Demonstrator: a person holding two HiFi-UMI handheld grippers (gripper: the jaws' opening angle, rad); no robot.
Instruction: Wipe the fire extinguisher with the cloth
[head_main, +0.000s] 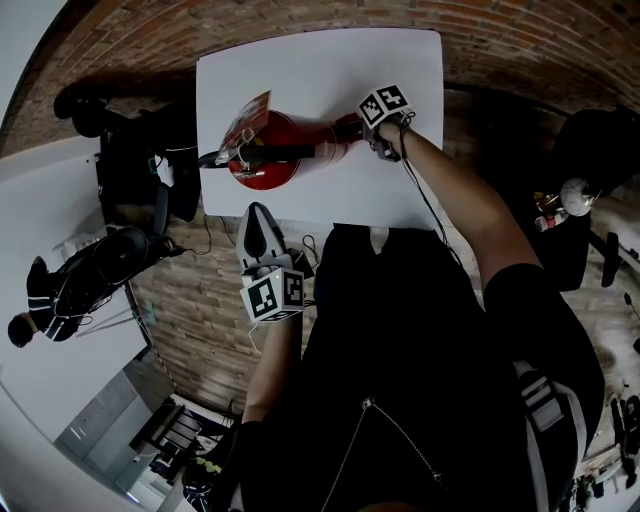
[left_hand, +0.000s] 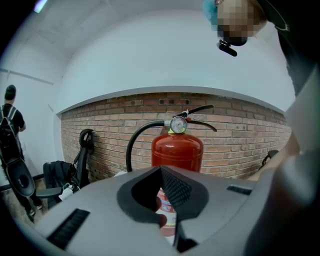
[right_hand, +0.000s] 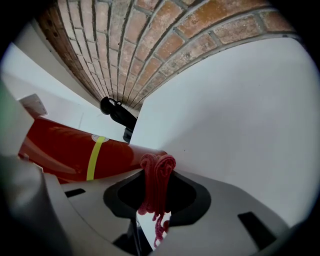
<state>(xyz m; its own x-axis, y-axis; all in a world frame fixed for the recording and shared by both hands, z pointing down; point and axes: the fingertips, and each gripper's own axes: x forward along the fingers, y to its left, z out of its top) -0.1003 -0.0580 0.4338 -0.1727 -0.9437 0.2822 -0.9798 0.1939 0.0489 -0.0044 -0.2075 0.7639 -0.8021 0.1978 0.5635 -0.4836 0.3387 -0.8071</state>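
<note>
One fire extinguisher (head_main: 265, 150), one cloth (right_hand: 157, 180), one table (head_main: 330, 70), two grippers (head_main: 262, 228) (head_main: 352, 128).

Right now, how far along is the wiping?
Done: the right gripper has pinched the cloth. In hand: the cloth sits at the side of the extinguisher, probably touching. To do: likely the whole wiping; no wiped patch shows. The left gripper is shut, empty, away from it.

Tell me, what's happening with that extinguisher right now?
Right gripper shut on cloth, beside upright extinguisher. Left gripper shut, empty, short of table. Nothing in the way.
</note>
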